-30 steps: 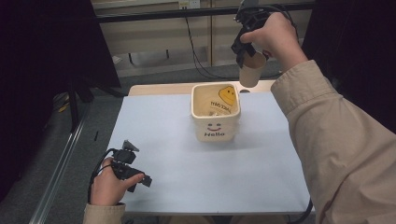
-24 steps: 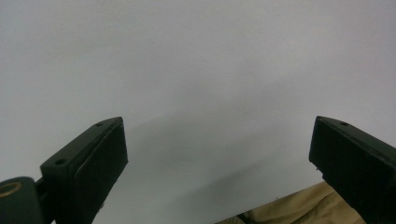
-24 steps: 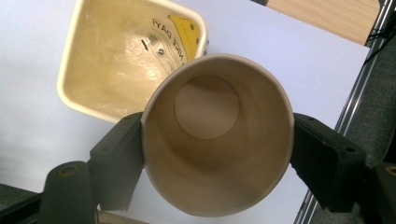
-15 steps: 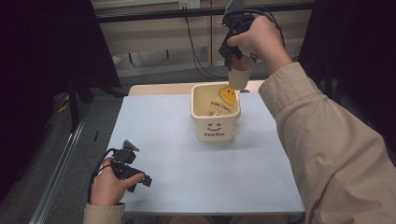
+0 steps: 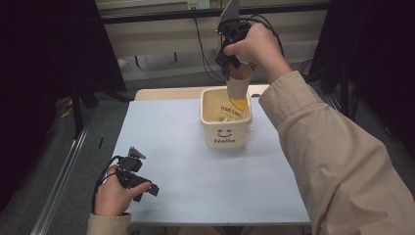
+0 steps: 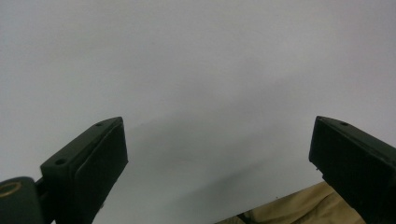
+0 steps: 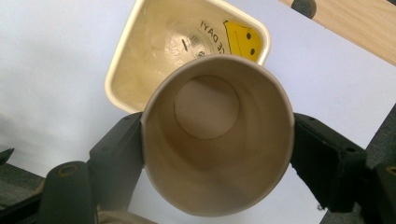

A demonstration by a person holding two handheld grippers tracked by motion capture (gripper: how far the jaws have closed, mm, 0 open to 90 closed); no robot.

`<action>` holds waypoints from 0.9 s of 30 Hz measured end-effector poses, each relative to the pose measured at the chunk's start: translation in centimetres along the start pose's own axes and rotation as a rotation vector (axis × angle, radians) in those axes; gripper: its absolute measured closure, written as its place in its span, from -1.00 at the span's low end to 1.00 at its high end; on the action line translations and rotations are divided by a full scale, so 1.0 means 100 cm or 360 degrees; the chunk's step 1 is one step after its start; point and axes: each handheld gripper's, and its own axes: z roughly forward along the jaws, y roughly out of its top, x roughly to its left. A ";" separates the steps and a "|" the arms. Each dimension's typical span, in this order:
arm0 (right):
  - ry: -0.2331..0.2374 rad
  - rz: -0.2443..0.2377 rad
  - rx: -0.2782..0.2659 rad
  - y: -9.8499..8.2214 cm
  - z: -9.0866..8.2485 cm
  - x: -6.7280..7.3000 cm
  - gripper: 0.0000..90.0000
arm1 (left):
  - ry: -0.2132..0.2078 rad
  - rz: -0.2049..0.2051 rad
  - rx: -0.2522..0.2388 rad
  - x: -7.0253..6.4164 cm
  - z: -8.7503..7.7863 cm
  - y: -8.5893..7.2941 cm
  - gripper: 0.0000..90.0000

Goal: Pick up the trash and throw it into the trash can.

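Two risks from above: the right gripper holds the paper cup over the far rim of the bin — released off-centre, it could tip out. Left gripper: jaws spread wide, empty, above the table. Right gripper view: jaws clamp the cup's sides — overtightening may crush it.

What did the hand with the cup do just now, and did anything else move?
The right gripper, shut on the paper cup, carried it leftwards from beyond the bin's far right corner to above the cream bin, at its far rim. Nothing was let go. The bin stayed put on the table, and the left gripper stayed open, resting low at the near left.
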 end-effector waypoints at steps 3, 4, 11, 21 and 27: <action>0.0003 -0.0015 -0.0007 0.000 0.004 0.001 -0.50 | 0.0008 0.0001 -0.0011 0.000 0.000 0.000 -0.91; 0.0009 -0.0018 0.0004 0.001 0.009 0.003 -0.50 | 0.0004 -0.0002 -0.0008 0.000 -0.001 0.000 -0.91; 0.0015 -0.0029 0.0033 0.001 0.028 0.005 -0.50 | 0.0000 0.0003 -0.0001 0.000 -0.001 0.000 -0.91; 0.0019 -0.0038 0.0073 0.001 0.052 0.007 -0.51 | 0.0002 0.0003 -0.0015 0.000 -0.001 0.000 -0.91; 0.0006 -0.0043 0.0080 0.002 0.055 0.009 -0.52 | 0.0009 0.0007 -0.0020 0.000 -0.002 0.000 -0.91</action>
